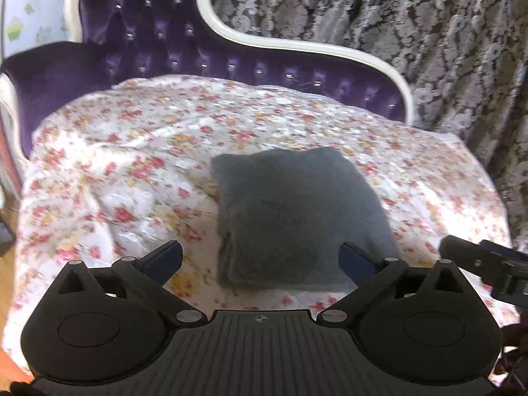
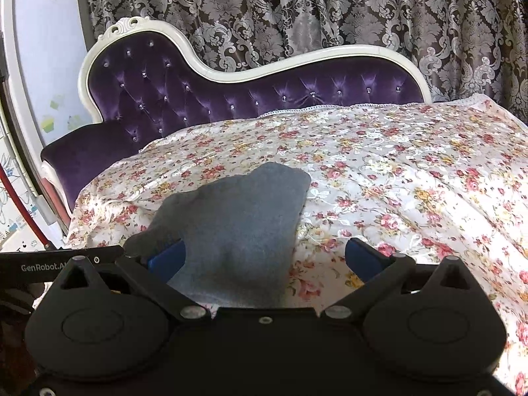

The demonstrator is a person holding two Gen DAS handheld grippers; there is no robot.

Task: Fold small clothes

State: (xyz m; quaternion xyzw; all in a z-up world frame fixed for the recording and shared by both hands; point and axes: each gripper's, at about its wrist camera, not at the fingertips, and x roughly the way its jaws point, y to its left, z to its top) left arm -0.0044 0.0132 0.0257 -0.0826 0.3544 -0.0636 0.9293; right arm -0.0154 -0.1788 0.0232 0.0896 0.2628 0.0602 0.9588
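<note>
We see the sofa (image 1: 158, 49) first, purple and tufted with a white frame, and behind it the patterned curtain (image 2: 297, 10). A floral sheet (image 1: 132, 171) covers the sofa's seat, rumpled on the side toward the high end of the sofa's back.

The cloth (image 1: 297, 211) lies on the sheet, in front of the sofa's back and near the seat's front edge. It is grey and fuzzy, folded into a thick, roughly square pad. In the left wrist view its edges look even; in the right wrist view (image 2: 237, 227) its outline looks lumpier, with a rounded corner toward the sofa's back.

Our left gripper (image 1: 260, 260) hangs over the cloth's near edge, jaws spread wide and grasping nothing. Our right gripper (image 2: 264, 260) has its jaws spread wide too; one blue pad (image 2: 166, 259) sits at the cloth's near corner, and we cannot tell whether it touches. The gripper bodies hide the cloth's nearest edge in both views.
</note>
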